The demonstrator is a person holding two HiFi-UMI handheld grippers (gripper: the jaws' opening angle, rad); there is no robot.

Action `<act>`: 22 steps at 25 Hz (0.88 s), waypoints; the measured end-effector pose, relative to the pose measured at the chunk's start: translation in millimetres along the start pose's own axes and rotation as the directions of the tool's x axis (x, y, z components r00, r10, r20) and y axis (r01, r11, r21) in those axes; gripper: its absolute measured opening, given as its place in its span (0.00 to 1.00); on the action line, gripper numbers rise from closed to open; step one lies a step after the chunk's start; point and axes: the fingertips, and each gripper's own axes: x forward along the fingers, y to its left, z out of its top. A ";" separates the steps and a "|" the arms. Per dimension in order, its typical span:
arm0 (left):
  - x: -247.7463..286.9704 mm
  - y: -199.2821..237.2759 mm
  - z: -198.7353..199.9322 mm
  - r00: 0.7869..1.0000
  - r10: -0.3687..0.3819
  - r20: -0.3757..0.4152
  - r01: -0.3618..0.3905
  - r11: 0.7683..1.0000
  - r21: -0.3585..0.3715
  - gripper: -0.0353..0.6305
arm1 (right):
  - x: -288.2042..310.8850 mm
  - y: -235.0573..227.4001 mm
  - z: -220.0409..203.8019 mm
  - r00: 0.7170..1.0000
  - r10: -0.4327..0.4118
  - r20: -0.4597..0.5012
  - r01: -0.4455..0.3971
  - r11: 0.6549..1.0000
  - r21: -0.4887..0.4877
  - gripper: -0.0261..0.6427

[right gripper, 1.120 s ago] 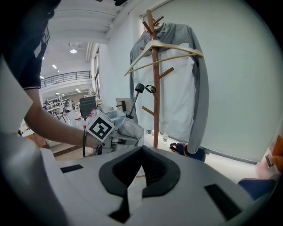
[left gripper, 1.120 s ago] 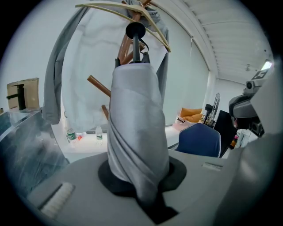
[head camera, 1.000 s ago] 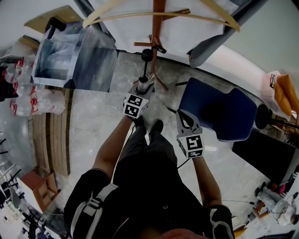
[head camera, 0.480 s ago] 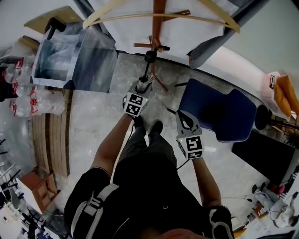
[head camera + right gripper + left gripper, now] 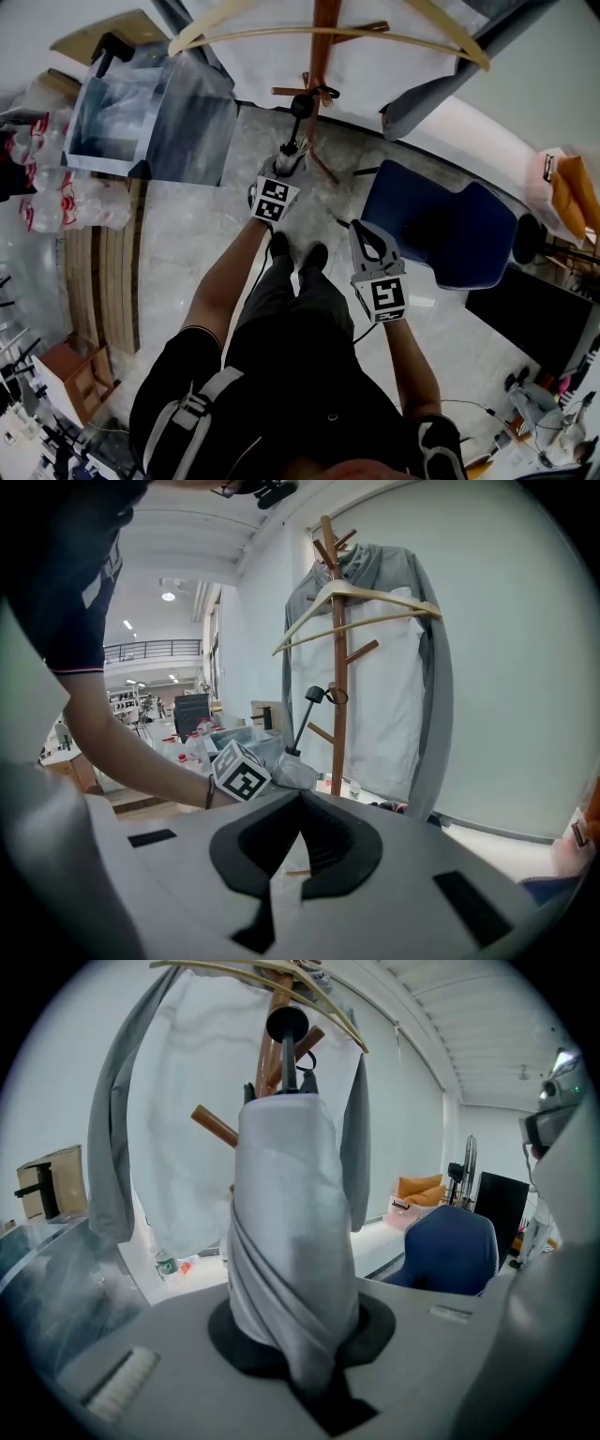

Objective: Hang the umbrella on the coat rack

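I'm looking down past the person's legs and shoes at the pale floor [image 5: 187, 234]. Nearest, the right gripper [image 5: 368, 242] is hovering low beside a blue chair [image 5: 441, 225], its jaws pressed together at the tips and carrying nothing. A little farther out, the left gripper [image 5: 284, 171] is pinching the umbrella [image 5: 290, 157] around its folded grey cloth, and that cloth is filling the gap between the jaws in the left gripper view. To the left, a clear plastic box [image 5: 150, 112] and a row of bottles [image 5: 47, 202] are standing well apart from the work. Beyond the umbrella, the wooden coat rack [image 5: 323, 28] is rising from the floor, and a hanger [image 5: 361, 597] with a grey and white garment [image 5: 403, 696] is crowding its upper pegs. The umbrella's long axis is running up and away from me, leaning toward the pole, with the black handle [image 5: 301, 105] at the far, high end, just beside a lower peg [image 5: 286, 91]. I cannot tell whether they are touching.
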 end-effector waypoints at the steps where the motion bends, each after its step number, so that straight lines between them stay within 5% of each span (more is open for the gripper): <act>1: 1.5 2.0 -0.8 1.000 0.003 0.000 -0.003 1.000 0.002 0.13 | 2.3 0.4 3.2 1.000 0.001 0.013 -0.001 1.000 -0.007 0.04; 22: 43.4 32.0 -13.6 0.999 0.048 0.027 -0.048 0.999 0.001 0.13 | 27.3 1.2 20.5 0.999 0.006 0.037 -0.006 1.000 -0.010 0.04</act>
